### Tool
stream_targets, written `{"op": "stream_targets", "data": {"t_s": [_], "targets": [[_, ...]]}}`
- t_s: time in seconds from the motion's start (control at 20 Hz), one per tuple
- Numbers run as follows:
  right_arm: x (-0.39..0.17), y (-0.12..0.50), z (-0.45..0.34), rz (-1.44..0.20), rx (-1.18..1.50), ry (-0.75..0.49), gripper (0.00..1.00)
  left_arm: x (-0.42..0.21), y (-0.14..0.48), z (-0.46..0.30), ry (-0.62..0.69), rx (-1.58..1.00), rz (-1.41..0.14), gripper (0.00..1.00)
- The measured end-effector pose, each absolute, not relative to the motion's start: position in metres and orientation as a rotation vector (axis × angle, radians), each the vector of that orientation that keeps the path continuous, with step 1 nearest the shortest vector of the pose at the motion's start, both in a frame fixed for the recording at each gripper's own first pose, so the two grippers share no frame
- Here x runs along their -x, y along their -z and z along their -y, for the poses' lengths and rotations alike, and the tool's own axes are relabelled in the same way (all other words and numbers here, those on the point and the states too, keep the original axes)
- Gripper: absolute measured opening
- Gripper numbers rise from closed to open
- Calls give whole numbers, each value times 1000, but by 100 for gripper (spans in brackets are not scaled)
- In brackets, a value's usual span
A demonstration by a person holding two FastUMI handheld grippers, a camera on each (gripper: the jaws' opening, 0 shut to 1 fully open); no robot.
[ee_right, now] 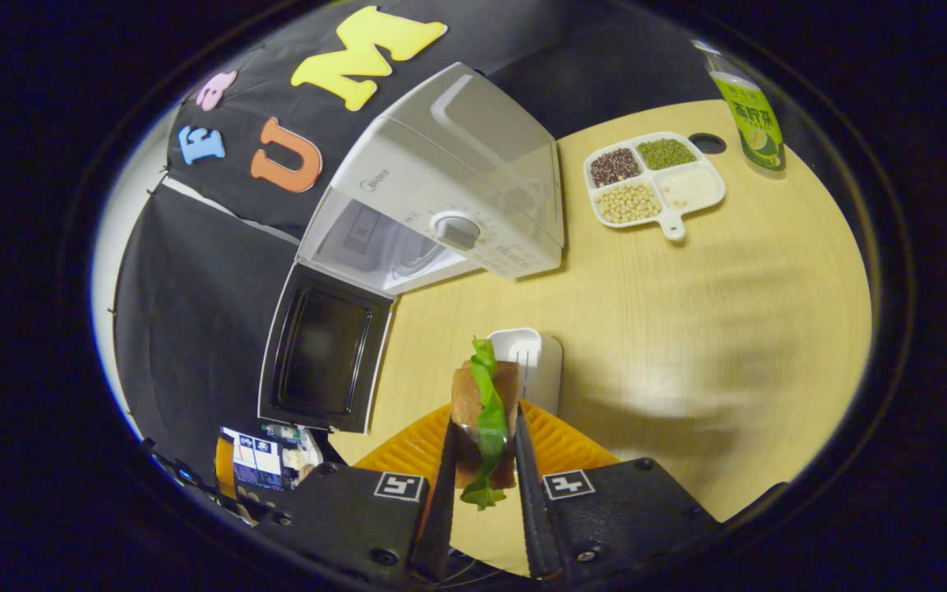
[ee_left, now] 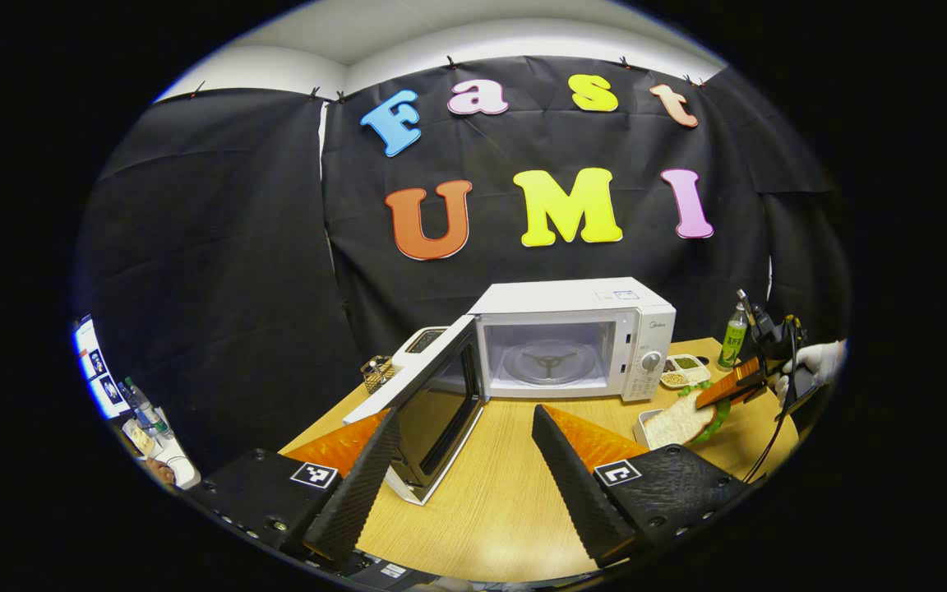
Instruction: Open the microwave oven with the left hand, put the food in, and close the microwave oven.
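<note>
The white microwave (ee_left: 572, 316) stands at the back of the wooden table with its door (ee_left: 432, 411) swung wide open to the left, and the glass turntable inside is bare. My left gripper (ee_left: 467, 415) is open in front of it, one finger beside the door, holding nothing. At the right, my right gripper (ee_left: 712, 401) holds a sandwich (ee_left: 679, 421) of bread and green leaf just above a small white dish (ee_left: 644, 423). In the right gripper view, my right gripper (ee_right: 484, 427) is shut on the sandwich (ee_right: 473, 395), with the dish (ee_right: 535, 358), the microwave (ee_right: 441, 189) and its door (ee_right: 321, 353) beyond.
A divided white plate of beans (ee_right: 654, 181) and a green bottle (ee_right: 749, 107) stand right of the microwave, also seen as plate (ee_left: 683, 370) and bottle (ee_left: 734, 337). A gloved hand (ee_left: 819, 362) holds the right gripper. A wire basket (ee_left: 375, 374) sits behind the door. Bare tabletop (ee_right: 712, 329) lies right of the dish.
</note>
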State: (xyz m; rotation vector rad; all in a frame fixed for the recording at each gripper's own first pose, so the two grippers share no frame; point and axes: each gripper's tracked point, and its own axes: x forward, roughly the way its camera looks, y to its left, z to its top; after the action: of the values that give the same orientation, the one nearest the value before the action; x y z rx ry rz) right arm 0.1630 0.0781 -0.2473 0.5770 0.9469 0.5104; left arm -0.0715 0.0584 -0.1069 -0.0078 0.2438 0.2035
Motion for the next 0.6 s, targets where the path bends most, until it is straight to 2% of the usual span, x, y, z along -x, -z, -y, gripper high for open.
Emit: {"op": "stream_targets", "data": {"t_s": [0.1, 0.15, 0.45, 0.6], "targets": [[-157, 223, -91, -915, -595, -524, 31, 69, 109, -69, -190, 6, -242, 98], [-157, 211, -99, -899, -604, -528, 39, 68, 110, -74, -182, 11, -241, 97], [-161, 150, -163, -745, -634, -546, 39, 62, 118, -102, -123, 46, -243, 97], [-180, 137, -193, -659, -693, -512, 39, 68, 123, -122, -114, 27, -250, 98]]}}
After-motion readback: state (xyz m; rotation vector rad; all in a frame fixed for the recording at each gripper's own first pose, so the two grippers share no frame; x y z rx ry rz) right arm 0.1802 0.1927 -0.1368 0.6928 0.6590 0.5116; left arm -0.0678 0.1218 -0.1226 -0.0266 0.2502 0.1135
